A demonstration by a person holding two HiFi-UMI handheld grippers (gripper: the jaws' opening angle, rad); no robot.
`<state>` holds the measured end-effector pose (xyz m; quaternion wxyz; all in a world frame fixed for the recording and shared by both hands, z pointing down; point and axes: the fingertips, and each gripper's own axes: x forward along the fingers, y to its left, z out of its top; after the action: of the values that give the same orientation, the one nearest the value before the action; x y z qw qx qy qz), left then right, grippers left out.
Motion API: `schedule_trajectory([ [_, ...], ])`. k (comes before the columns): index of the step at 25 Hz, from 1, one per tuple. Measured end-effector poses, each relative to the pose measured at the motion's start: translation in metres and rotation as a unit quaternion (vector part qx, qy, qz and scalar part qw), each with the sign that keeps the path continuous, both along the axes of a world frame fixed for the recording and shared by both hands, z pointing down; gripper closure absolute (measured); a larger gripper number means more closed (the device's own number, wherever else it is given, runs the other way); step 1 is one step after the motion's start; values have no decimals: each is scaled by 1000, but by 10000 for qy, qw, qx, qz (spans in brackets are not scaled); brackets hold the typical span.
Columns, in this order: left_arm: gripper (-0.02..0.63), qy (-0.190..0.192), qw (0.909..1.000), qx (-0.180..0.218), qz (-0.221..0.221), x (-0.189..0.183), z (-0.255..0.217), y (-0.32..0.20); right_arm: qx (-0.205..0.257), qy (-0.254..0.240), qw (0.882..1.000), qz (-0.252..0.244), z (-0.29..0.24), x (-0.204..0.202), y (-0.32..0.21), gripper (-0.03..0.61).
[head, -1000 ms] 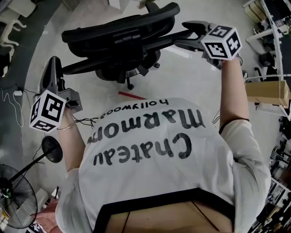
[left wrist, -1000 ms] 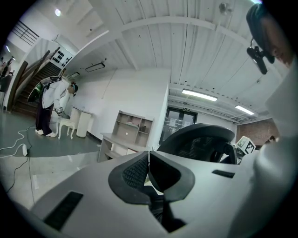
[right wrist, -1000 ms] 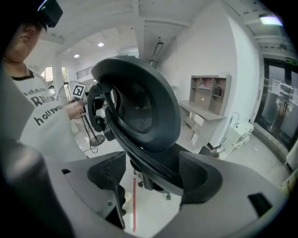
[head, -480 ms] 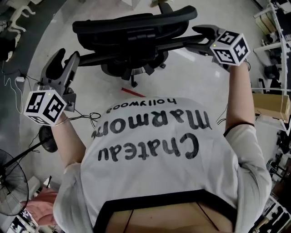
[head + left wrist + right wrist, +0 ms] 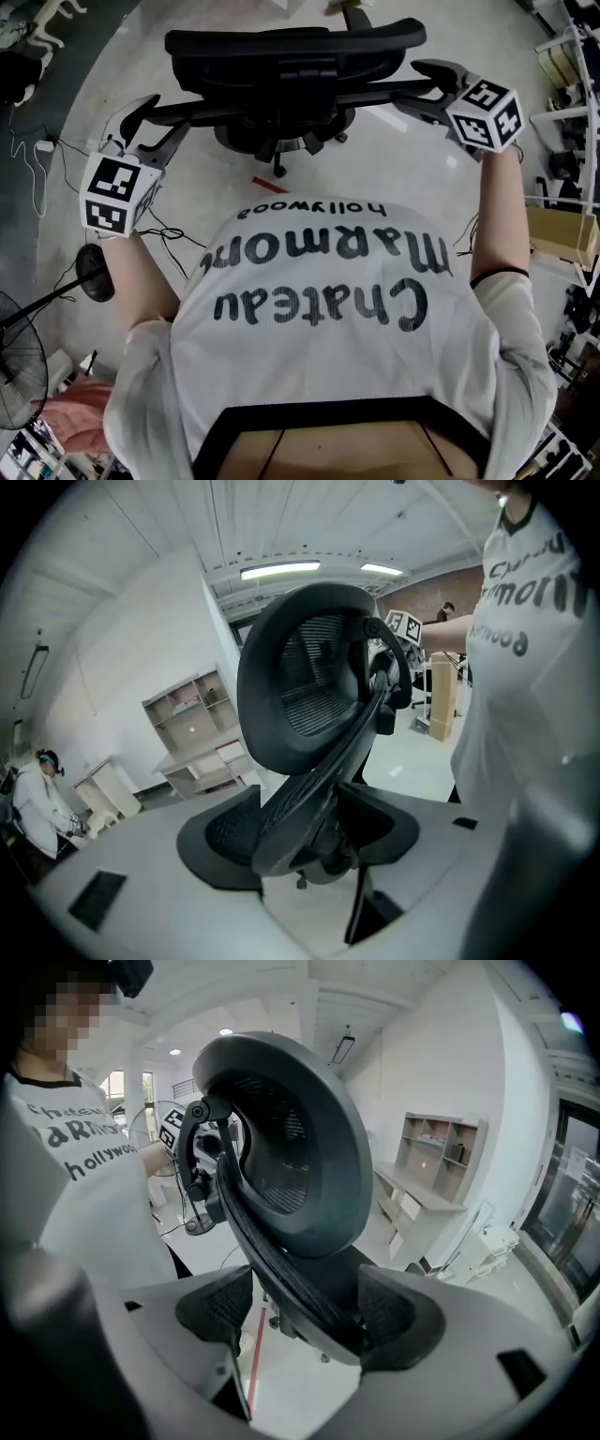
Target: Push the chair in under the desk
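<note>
Office chair stands just ahead of both claws. Left gripper: jaws have just been opening, now wide, straddling the back's frame bar without pinching it. Right gripper: wide too, bar between. The chair is probably heavy but free-rolling. Push on the stiff frame, because the mesh looks likely to give.

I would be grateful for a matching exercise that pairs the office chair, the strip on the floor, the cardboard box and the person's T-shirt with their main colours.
Things:
1. office chair
2. floor strip
3. cardboard box
4. T-shirt

Colours:
A. white
B. red
C. black
D. light brown

Pairs: 1-C, 2-B, 3-D, 4-A.
</note>
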<state>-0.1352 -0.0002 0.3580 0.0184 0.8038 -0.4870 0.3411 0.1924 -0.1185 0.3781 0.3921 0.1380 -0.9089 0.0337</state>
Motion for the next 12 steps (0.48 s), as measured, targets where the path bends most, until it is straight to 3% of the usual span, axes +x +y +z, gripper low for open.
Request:
schedule_trajectory([
  [6,347,6,10000,-44,-43,-1,1,-6,266,-121,9995,-151,-2,-3,-8,221],
  [12,348,44,9997,117,186,5,1,-12,518,-331,9977,-294,-4,-3,-18,221],
])
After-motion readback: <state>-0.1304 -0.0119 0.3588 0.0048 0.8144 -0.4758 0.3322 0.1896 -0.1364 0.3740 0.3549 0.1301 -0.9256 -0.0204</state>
